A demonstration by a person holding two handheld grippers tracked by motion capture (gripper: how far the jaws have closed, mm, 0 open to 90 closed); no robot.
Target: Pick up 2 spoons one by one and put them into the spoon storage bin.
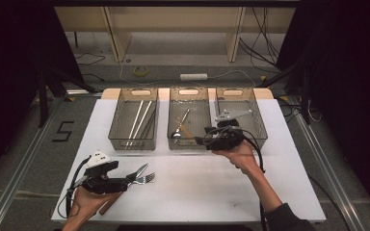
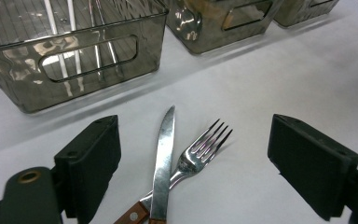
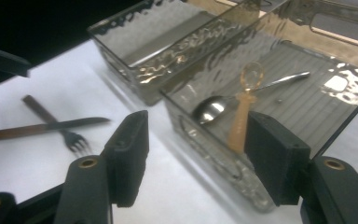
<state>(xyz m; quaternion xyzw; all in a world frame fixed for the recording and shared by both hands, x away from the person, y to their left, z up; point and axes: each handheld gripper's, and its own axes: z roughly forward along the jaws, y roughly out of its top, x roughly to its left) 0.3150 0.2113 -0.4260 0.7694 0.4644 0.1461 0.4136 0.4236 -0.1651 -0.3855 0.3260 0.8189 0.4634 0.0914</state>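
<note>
Left claw [image 2: 193,163] gapes apart around the crossed knife [image 2: 163,161] and fork [image 2: 200,151]; right claw [image 3: 193,161], empty and apart, hovers at the middle bin's [image 1: 188,139] five o'clock corner.

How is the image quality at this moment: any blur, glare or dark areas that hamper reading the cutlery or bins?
High view: dim, surroundings near black, but the white table is evenly lit. Left gripper view: sharp; the knife crosses over the fork, and the nearest bin shows wavy reflections. Right gripper view: soft with slight blur, glare on the bin wall, spoon readable.
</note>
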